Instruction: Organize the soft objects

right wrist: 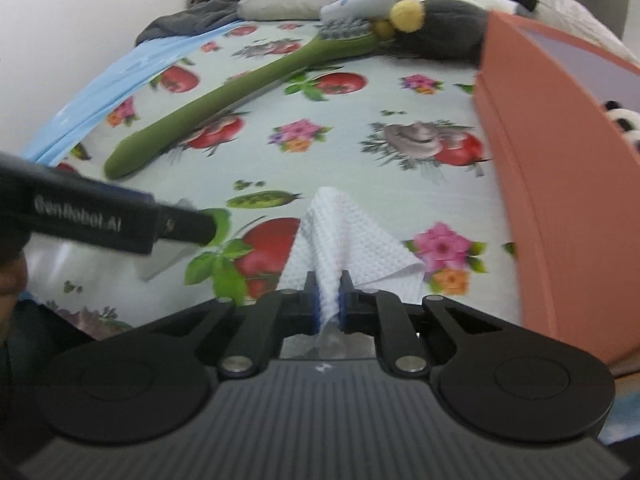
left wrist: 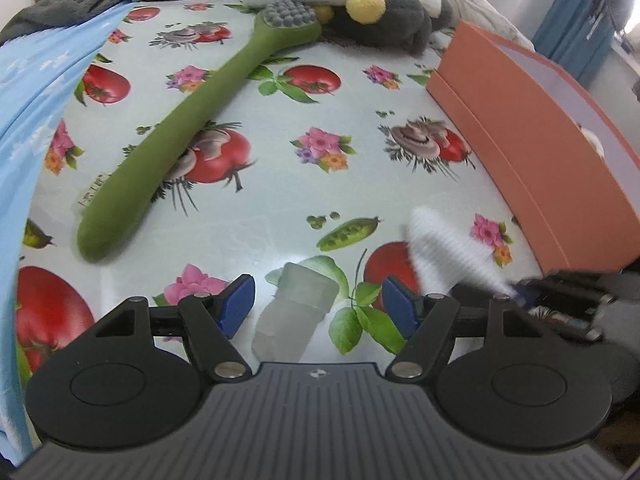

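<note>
My right gripper (right wrist: 329, 300) is shut on a white waffle-weave cloth (right wrist: 344, 236), which rises in a peak from the flowered tablecloth (right wrist: 360, 152). In the left wrist view the same cloth (left wrist: 448, 248) shows at the right, blurred. My left gripper (left wrist: 318, 304) stands open low over the table, with a translucent soft piece (left wrist: 298, 312) lying between its blue pads. A long green soft brush (left wrist: 188, 132) lies diagonally at the left. A grey plush toy (left wrist: 384, 20) with a yellow pompom sits at the far edge.
An orange open box (left wrist: 520, 132) stands along the right side, with a black-and-white plush (right wrist: 624, 120) inside it. A blue cloth (left wrist: 28, 92) hangs at the left. Pillows and dark clothes (right wrist: 280, 0) pile up at the back.
</note>
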A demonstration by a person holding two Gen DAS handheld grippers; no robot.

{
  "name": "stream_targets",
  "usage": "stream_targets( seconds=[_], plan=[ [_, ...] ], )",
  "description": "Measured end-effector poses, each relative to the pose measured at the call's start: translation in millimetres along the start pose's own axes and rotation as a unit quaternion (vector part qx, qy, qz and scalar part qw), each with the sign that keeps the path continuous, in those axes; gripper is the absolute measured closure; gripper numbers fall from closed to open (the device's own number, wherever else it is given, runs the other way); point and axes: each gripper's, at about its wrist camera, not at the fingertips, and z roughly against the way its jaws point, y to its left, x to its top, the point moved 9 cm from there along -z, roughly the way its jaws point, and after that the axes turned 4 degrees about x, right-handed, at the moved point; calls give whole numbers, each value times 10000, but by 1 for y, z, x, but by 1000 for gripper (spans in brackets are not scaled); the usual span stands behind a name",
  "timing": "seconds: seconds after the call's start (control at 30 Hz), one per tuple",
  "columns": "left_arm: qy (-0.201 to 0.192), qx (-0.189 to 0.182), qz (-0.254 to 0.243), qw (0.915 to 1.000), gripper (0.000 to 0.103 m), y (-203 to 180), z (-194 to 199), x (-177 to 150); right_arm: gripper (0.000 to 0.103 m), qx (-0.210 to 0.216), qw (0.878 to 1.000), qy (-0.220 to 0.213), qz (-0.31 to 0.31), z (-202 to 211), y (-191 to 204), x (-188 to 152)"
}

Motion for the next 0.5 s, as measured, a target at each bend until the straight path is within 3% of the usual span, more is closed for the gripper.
stream_targets(
  seconds=[0.17, 0.27, 0.4, 0.5],
  plan=[
    [28, 207, -302, 9993, 47, -8, -11, -5, 90, -221, 9994, -112, -233, 13, -20, 0],
    [-48, 412, -334, 9986, 65, -5, -14, -4, 90, -292, 9989, -121, -343, 17, -27, -3],
    [-94, 301, -208, 9993, 75, -2, -10, 0, 90, -325, 9984, -147, -435, 23, -31, -4],
    [-143, 197, -178, 9995, 78, -7, -2, 1, 90, -376, 9981, -209, -437, 30, -31, -2]
  ],
)
